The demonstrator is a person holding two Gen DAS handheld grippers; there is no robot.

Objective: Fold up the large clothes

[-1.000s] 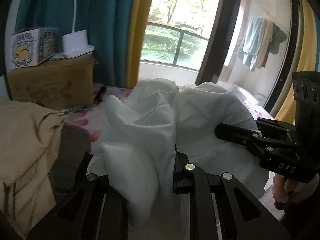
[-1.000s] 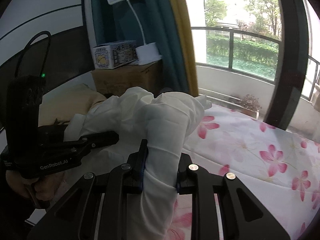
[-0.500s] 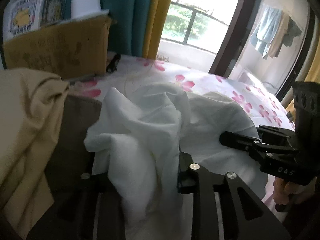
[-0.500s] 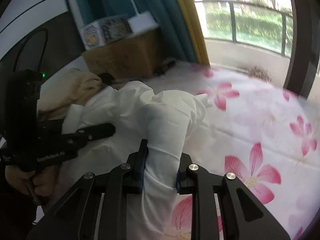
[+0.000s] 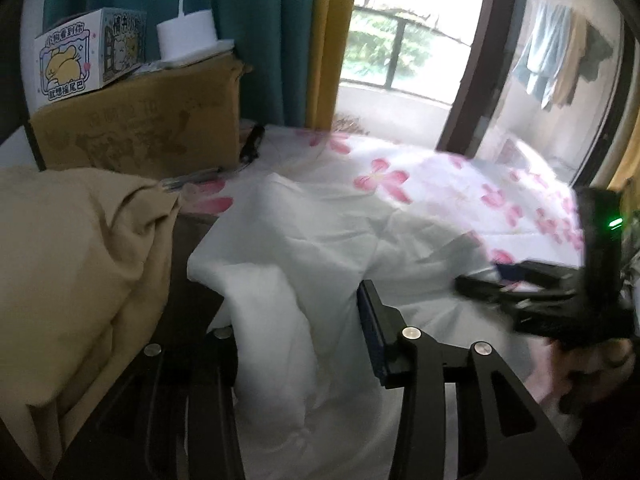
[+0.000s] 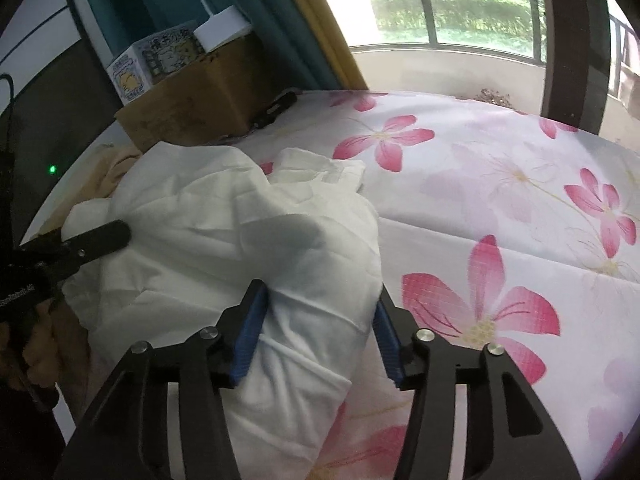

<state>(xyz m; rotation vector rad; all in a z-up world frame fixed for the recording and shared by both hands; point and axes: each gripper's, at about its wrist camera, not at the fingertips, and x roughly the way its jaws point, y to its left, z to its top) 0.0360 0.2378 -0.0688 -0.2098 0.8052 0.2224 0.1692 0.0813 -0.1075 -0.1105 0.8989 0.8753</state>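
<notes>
A large white garment point(image 5: 320, 248) lies bunched on the flowered bedsheet point(image 5: 460, 184). It also shows in the right wrist view point(image 6: 240, 232). My left gripper point(image 5: 296, 320) is open, its jaws spread either side of a fold of the white cloth. My right gripper point(image 6: 320, 320) is open too, with the cloth lying loose between its blue pads point(image 6: 250, 332). In the left wrist view the right gripper point(image 5: 532, 300) sits low at the right, blurred. In the right wrist view the left gripper point(image 6: 96, 238) rests at the garment's left edge.
A beige cloth point(image 5: 76, 248) is heaped on the left. A cardboard box point(image 5: 144, 128) stands behind it with a cartoon carton point(image 5: 84, 56) and a white lamp base point(image 5: 188, 36) on top. Teal and yellow curtains and a balcony window lie beyond. The bedsheet point(image 6: 520, 200) stretches to the right.
Both grippers have opened and let go of the white garment. The garment has dropped from a raised bunch onto the bed, and the right gripper has moved lower and further right.
</notes>
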